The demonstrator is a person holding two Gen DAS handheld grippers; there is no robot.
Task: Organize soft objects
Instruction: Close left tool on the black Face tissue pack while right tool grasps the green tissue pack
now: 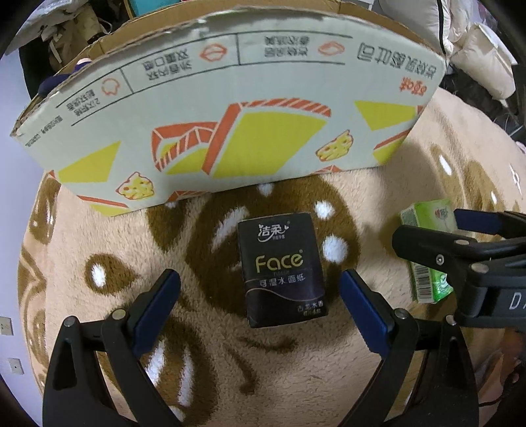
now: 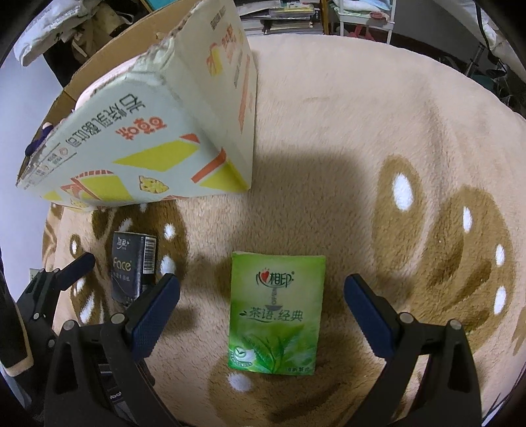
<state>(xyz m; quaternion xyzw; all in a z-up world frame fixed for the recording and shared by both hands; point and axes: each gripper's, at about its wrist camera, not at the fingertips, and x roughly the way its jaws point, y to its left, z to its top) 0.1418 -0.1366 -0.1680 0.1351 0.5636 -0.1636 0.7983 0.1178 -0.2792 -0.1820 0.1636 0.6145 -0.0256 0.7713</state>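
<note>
In the left wrist view the left gripper fills the bottom of the frame, its blue-padded fingers spread wide and released, closing on nothing. Between them, touching neither pad, lies the black tissue pack printed "Face", flat on the plush beige-and-brown blanket. At the right edge the right gripper enters sideways; its body is cut off by the frame and covers much of the green tissue pack, of which only a corner and a barcoded side show.

In the right wrist view the right gripper is likewise splayed apart and empty, with the green tissue pack lying flat between the fingers, clear of both. At lower left the black tissue pack stands partly behind the right gripper's left finger, so its lower end is hidden, with the left gripper just beside it and only one fingertip plainly visible.

Farther back in both views, a cardboard box printed with yellow and orange shapes and cheese wedges sits on the blanket; its torn top edge is toward the camera, the printed text is upside down, and its inside cannot be seen. A small dark object at its left rim is too little exposed to identify. Beyond the blanket, the upper edges hold blurred clutter: pale padded fabric and stacked books.
</note>
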